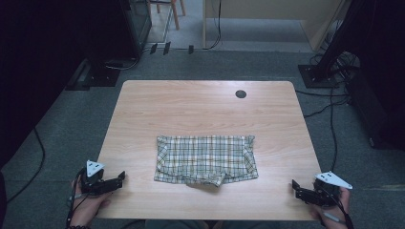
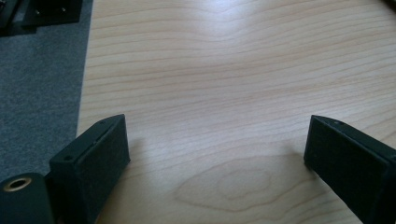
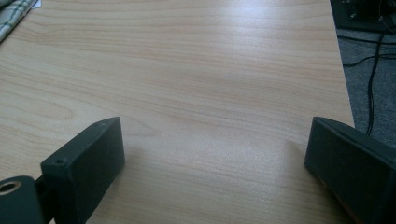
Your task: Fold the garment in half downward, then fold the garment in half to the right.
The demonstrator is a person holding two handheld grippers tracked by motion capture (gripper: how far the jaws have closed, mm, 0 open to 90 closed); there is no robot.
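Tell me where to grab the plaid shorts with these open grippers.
Probably the plaid shorts at their two near corners, each gripper coming in low from its own side: left gripper, right gripper. The shorts lie flat, so only edges offer the fingers anything to pinch.

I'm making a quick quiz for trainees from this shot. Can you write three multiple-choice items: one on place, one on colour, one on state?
1. Where does the cloth lie on the table?
A. far left corner
B. middle, toward the near edge
C. hanging off the right side

2. What is the cloth's pattern?
A. plain red
B. black dots
C. green and white checks

3. How do the left gripper and right gripper stand?
A. both open
B. both shut
C. one shut on the cloth

B, it lies centred between the grippers; C, checks are visible; A, bare wood shows between each pair of jaws.
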